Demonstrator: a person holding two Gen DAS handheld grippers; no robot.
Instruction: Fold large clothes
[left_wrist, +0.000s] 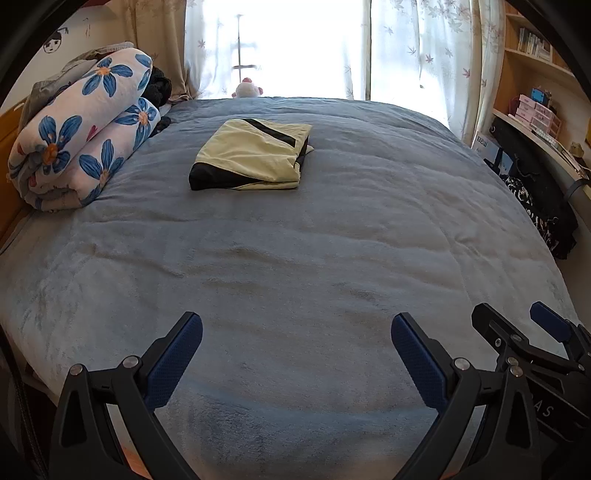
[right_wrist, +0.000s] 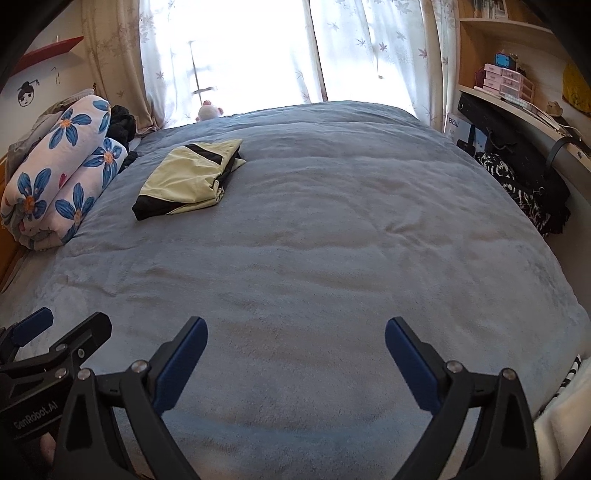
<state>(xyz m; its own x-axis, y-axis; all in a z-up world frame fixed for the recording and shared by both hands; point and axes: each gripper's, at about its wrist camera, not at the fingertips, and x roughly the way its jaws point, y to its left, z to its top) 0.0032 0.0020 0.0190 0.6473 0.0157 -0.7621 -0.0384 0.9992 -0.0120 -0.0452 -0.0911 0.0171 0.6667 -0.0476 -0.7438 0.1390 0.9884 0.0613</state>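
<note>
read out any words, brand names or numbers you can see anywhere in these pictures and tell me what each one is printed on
"GenRobot.AI": on the body of the left hand-held gripper, seen in the right wrist view.
"AS": end of a partly cut-off word on the body of the right hand-held gripper, seen in the left wrist view.
White box beside the bed: bold dark lettering, too blurred to read.
Books on the shelf: spines too small to read.
Pink drawer boxes: nothing legible.

Blue-blanketed bed (left_wrist: 332, 240) — folded garment (left_wrist: 251, 155) (yellow-black), rolled floral quilt (left_wrist: 85, 133).
</note>
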